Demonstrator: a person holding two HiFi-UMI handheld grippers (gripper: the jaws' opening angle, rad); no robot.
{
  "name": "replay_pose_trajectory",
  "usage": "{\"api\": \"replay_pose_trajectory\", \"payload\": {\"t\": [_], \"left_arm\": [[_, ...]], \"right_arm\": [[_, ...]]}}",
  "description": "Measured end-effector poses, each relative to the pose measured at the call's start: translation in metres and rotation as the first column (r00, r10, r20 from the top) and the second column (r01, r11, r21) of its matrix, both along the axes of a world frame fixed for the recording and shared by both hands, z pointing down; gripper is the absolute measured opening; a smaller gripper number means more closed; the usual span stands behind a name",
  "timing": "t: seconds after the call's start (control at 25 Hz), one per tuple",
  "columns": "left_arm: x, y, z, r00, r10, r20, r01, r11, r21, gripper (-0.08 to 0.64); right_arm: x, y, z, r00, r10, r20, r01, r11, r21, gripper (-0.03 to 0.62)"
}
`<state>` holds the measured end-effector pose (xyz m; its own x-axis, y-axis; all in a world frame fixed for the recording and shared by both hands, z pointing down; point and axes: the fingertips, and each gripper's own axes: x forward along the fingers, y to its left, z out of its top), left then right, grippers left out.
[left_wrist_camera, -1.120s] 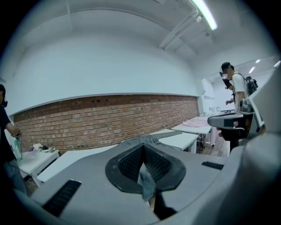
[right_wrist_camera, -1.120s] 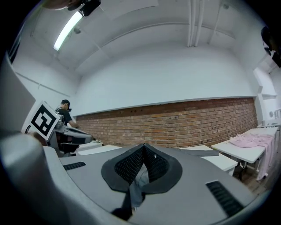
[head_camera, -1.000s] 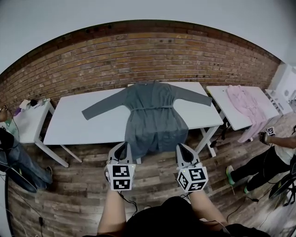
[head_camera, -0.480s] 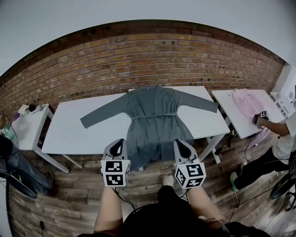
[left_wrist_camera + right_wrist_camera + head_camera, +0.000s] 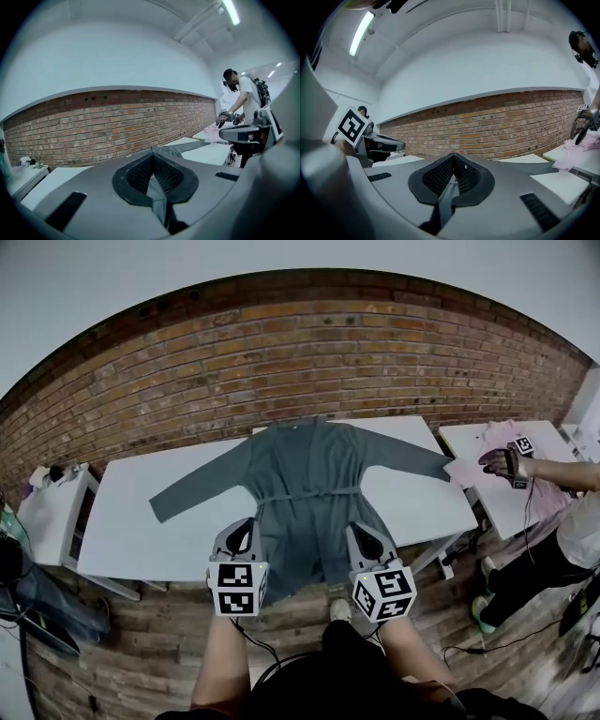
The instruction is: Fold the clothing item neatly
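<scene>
A grey robe-like garment [image 5: 309, 488] lies spread flat on the long white table [image 5: 178, 526], sleeves out to both sides and a belt across the waist. Its hem hangs over the table's front edge. My left gripper [image 5: 246, 529] hovers at the front edge by the hem's left side, shut and holding nothing. Level with it, my right gripper [image 5: 362, 532] is by the hem's right side, also shut and holding nothing. In the left gripper view the closed left gripper [image 5: 152, 158] points over the table at a grey sleeve [image 5: 172, 150]. In the right gripper view the right gripper [image 5: 452, 157] is closed too.
A second white table [image 5: 469, 442] at the right carries a pink garment [image 5: 487, 470], over which another person [image 5: 562, 521] reaches with a gripper. A small table [image 5: 47, 512] with oddments stands at the left. Brick wall [image 5: 281, 362] behind, wooden floor [image 5: 141, 643] below.
The view has drawn nearer to the table and both grippers have come up to the hanging hem. The person at the right has stood up and reached over the pink garment.
</scene>
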<state>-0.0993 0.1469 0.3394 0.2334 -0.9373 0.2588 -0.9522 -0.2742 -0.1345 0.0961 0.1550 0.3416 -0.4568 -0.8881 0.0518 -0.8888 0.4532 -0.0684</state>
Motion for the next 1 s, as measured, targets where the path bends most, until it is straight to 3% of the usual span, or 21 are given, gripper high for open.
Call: {"api": "replay_pose_trajectory", "payload": {"t": [0.28, 0.64, 1.0], "left_arm": [[0.027, -0.074, 0.023, 1.0, -0.01, -0.006, 0.01, 0.999, -0.047, -0.009], [0.058, -0.166, 0.007, 0.997, -0.051, -0.054, 0.049, 0.998, -0.049, -0.009], [0.067, -0.204, 0.026, 0.994, -0.089, -0.058, 0.083, 0.991, -0.103, -0.009]], "right_arm": [[0.017, -0.085, 0.011, 0.999, -0.042, -0.022, 0.041, 0.999, -0.03, 0.0], [0.042, -0.187, -0.003, 0.995, -0.101, -0.025, 0.1, 0.994, -0.04, 0.0], [0.046, -0.233, 0.021, 0.988, -0.156, -0.023, 0.152, 0.982, -0.108, 0.0]]}}
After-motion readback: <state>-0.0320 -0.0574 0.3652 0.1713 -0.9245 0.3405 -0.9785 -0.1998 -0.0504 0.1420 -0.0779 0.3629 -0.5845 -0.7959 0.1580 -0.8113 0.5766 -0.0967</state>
